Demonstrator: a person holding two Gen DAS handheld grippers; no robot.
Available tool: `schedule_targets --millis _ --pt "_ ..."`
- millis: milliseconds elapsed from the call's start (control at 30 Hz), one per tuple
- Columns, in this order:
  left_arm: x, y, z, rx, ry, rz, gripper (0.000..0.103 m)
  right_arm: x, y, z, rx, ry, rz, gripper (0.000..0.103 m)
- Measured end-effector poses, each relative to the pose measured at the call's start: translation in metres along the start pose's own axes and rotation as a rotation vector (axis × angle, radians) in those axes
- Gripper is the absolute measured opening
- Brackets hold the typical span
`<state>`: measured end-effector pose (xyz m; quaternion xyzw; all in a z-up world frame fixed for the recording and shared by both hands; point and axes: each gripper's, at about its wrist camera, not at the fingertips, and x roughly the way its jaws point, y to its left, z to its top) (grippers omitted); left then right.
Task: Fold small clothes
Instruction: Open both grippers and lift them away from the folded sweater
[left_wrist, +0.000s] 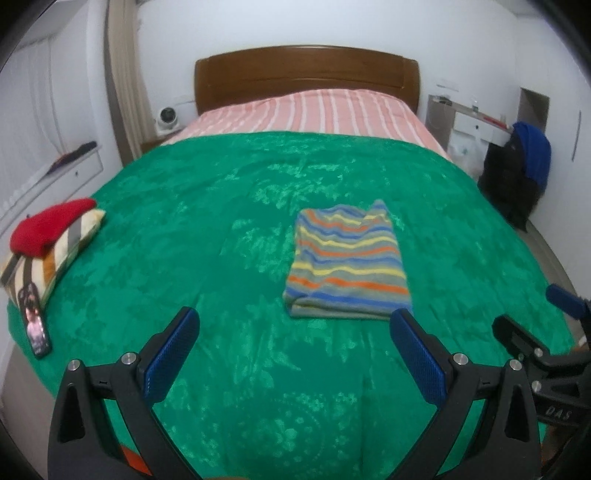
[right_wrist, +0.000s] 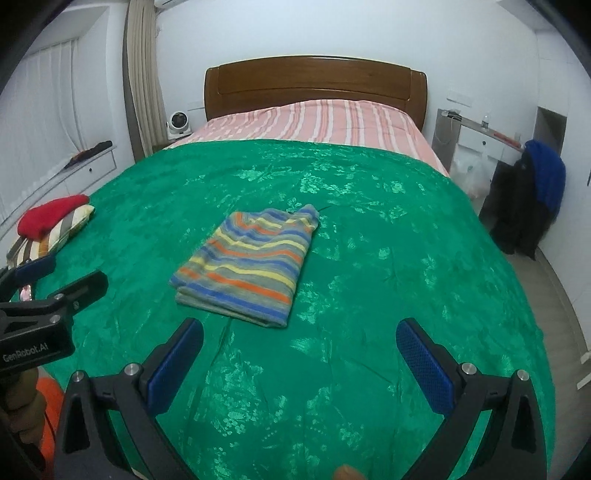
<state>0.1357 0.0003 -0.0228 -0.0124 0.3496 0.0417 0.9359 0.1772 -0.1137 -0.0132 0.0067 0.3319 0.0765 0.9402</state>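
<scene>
- Nearest to us, the left gripper (left_wrist: 295, 350) hangs above the green bedspread (left_wrist: 221, 258) with its blue-padded jaws spread wide and nothing between them; it is released.
- The right gripper (right_wrist: 299, 354) likewise stands fully spread over the bedspread, empty, its pads touching nothing.
- Each gripper shows at the edge of the other's view: the right one at the right border of the left wrist view, the left one at the left border of the right wrist view, where a hand (right_wrist: 22, 410) grips its handle.
- Just beyond the fingertips lies the folded striped garment (right_wrist: 247, 262), a flat rectangular bundle with orange, yellow, blue and grey stripes. It rests on the bedspread, apart from both grippers, its folded edges towards us.
- Well to the left of the garment, at the bedspread's left edge, we see a phone (left_wrist: 35, 321) lying flat.
- Just behind the phone sits a striped cushion (left_wrist: 55, 258) with a red cloth (left_wrist: 48, 227) on top of it.
- Beyond the garment the bedspread ends and a pink striped sheet (left_wrist: 306, 110) covers the bed up to the wooden headboard (left_wrist: 306, 70).
- Far right of the garment, off the bed, dark clothes and a blue cloth (right_wrist: 546, 177) hang by the wall.
- Far left of the headboard stands a small white fan (right_wrist: 179, 123).
</scene>
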Motion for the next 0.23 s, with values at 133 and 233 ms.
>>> schedule_targets --millis 133,233 --pt "-0.0002 -0.0006 -0.0014 -0.006 0.003 0.012 0.103 -0.0045 0.0022 -0.0032 -0.01 -0.003 0.005 0.103" --pt "-0.0054 -0.0055 -0.0023 0.018 -0.011 0.013 0.102 -0.005 0.0024 -0.003 -0.011 -0.003 0.006 0.103"
